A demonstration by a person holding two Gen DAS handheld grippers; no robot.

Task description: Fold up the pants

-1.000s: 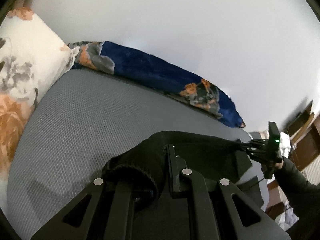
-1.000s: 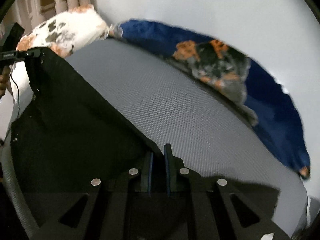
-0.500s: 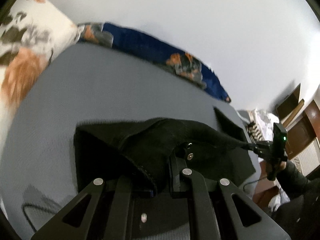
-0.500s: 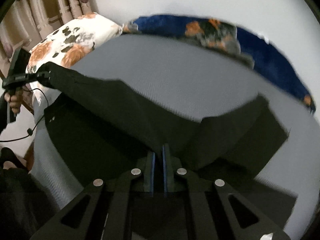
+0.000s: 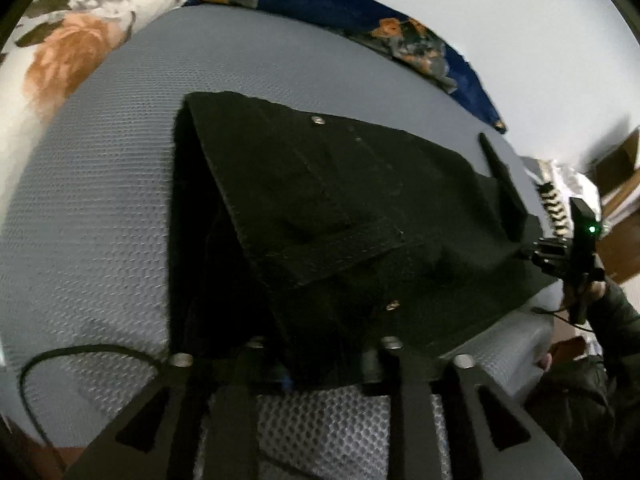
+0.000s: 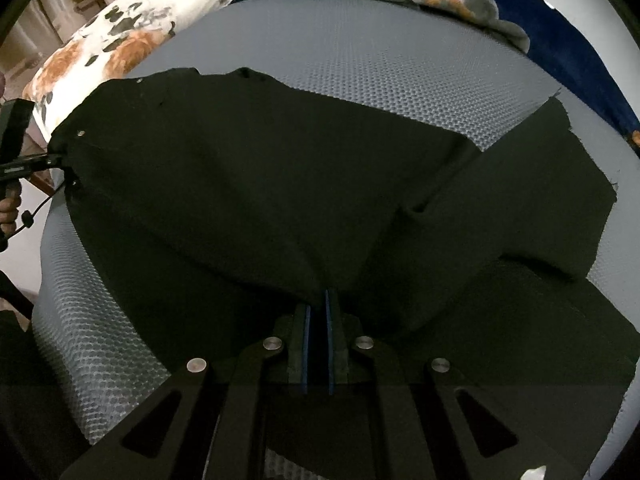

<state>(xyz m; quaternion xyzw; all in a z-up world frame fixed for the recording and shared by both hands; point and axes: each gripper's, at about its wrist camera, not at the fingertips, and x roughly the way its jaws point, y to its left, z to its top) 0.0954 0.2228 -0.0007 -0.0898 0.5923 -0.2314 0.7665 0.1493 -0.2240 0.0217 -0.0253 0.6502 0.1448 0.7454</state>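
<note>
Two grippers work black pants (image 6: 248, 184) spread across a grey mesh-covered bed (image 6: 400, 68). Right gripper (image 6: 318, 312) has its jaws nearly together, pinching a fold of the pants at their near edge. Left gripper (image 5: 320, 372) has its jaws opening, with the waistband edge between them. A floral pillow (image 5: 60, 52) and a blue blanket (image 6: 560, 28) lie at the bed's far side.

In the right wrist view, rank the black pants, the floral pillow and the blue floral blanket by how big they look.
1. black pants, by far the largest.
2 and 3. blue floral blanket and floral pillow look similar; both are far back, cut by the frame edge and fisheye-squeezed, so I won't rank them.
</note>
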